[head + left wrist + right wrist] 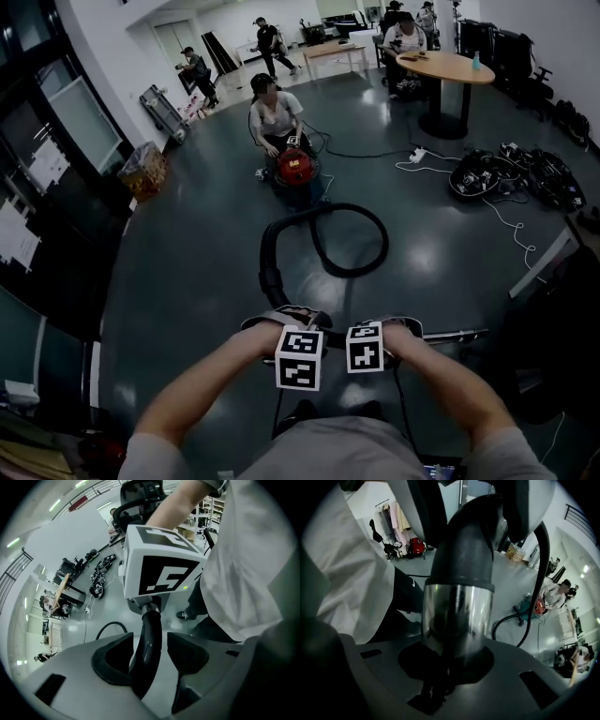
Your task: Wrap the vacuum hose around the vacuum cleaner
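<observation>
Right by the body, gripping the metal tube (pixel 457 616) tight in the right gripper (pixel 450 663), clamped shut on it. Holding the left gripper (pixel 152 657) just beside it with jaws wide apart, letting the black hose (pixel 149 639) pass between them and lean on one pad only. Pointing both grippers down.

Farther out, seeing the hose make a big loop on the floor (pixel 187 262) and run on to the red vacuum cleaner (pixel 295 169), well away, with a person (pixel 274 117) sitting just behind it.

Looks like the start of the job: no hose wound on the cleaner yet. Next, probably need to carry the tube end over to the cleaner, gathering the loop on the way.

Plenty of bare floor straight ahead. Watch for the white cord (pixel 506 223) and the pile of gear (pixel 525 173) on the right, and the round table (pixel 450 66) far behind.
</observation>
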